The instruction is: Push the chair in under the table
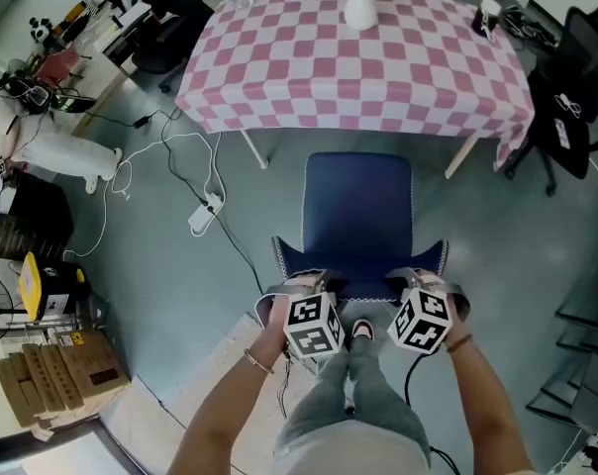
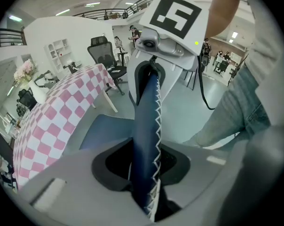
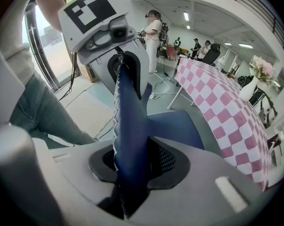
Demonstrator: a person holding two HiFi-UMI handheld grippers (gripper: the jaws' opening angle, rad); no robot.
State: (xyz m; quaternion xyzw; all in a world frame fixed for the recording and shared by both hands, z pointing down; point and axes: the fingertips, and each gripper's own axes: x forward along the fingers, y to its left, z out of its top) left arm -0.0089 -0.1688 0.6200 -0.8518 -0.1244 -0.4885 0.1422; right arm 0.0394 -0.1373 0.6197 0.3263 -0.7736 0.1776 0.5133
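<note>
A blue chair (image 1: 358, 211) with white zigzag stitching stands on the floor just in front of the table (image 1: 358, 62), which wears a pink and white checked cloth. Its seat sits mostly outside the table's near edge. My left gripper (image 1: 306, 283) is shut on the left end of the chair's backrest (image 2: 146, 135), whose top edge runs up between the jaws. My right gripper (image 1: 418, 281) is shut on the backrest's (image 3: 128, 140) right end in the same way. The other gripper's marker cube shows at the far end of the backrest in each gripper view.
A white vase (image 1: 359, 6) stands on the table's far side. White cables and a power strip (image 1: 204, 213) lie on the floor to the chair's left. Black office chairs (image 1: 566, 97) stand at the right, cardboard boxes (image 1: 56, 376) at the lower left.
</note>
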